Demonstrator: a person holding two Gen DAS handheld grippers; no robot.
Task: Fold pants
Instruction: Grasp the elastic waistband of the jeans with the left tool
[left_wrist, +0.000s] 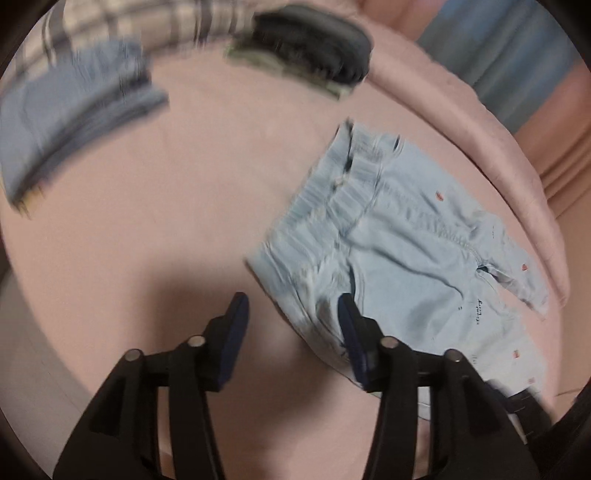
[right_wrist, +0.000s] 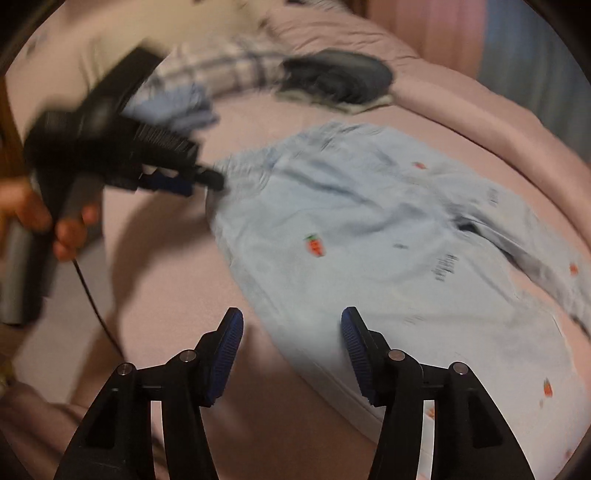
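Note:
Light blue pants (left_wrist: 406, 251) with small orange carrot prints lie spread on a pink bed sheet (left_wrist: 166, 221), waistband toward the upper left. My left gripper (left_wrist: 293, 314) hovers open over the waistband's lower corner, and its pads do not press on the cloth. In the right wrist view the same pants (right_wrist: 351, 229) fill the middle. My right gripper (right_wrist: 291, 325) stands open above the edge of one leg, gripping nothing. A person's hand holds the left gripper (right_wrist: 207, 182) at the left, tip close to the waistband.
A stack of folded blue jeans (left_wrist: 74, 122), a dark folded garment (left_wrist: 314, 62) and plaid fabric (left_wrist: 147, 22) lie along the far side. A rolled pink blanket (left_wrist: 480, 155) borders the right. A black cable (right_wrist: 92, 295) hangs from the left gripper.

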